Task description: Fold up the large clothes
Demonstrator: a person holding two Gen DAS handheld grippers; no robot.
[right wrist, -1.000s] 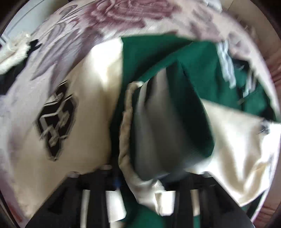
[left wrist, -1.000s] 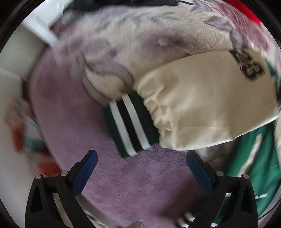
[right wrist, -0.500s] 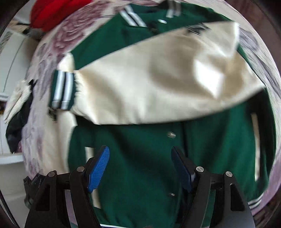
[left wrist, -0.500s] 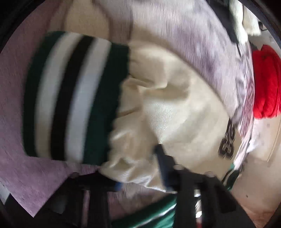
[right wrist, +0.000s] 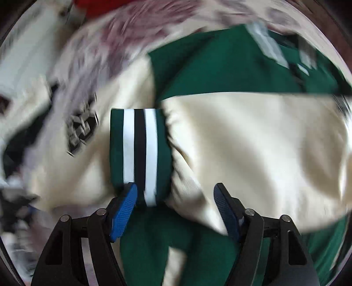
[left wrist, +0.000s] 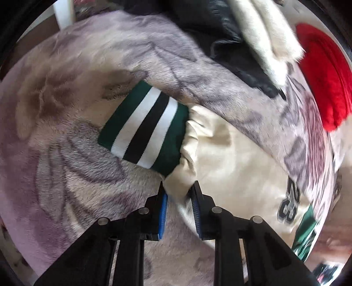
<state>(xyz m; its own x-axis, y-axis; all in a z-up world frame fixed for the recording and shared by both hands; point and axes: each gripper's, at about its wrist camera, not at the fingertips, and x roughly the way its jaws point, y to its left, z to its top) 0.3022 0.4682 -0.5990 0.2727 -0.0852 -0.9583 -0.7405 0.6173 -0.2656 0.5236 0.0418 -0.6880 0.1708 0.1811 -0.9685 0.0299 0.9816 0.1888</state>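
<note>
A green varsity jacket (right wrist: pixel 231 72) with cream sleeves lies on a floral plush blanket (left wrist: pixel 55 154). In the left wrist view my left gripper (left wrist: pixel 179 192) is shut on the cream sleeve (left wrist: pixel 231 158) just behind its green, white and black striped cuff (left wrist: pixel 145 125). In the right wrist view the other cream sleeve (right wrist: pixel 253 149) lies folded across the green body, its striped cuff (right wrist: pixel 140 151) pointing left. My right gripper (right wrist: pixel 176 193) is open and empty, its jaws on either side of that cuff's near end.
A black garment with white fleece lining (left wrist: pixel 242 44) and a red garment (left wrist: pixel 325 72) lie at the blanket's far side. A number patch (left wrist: pixel 290 204) shows on the left sleeve. A white rail (left wrist: pixel 65 13) stands beyond the blanket.
My left gripper went from open above the cuff to shut on the cream sleeve. My right gripper let go of the other sleeve, which now lies across the body, and moved to its cuff.
</note>
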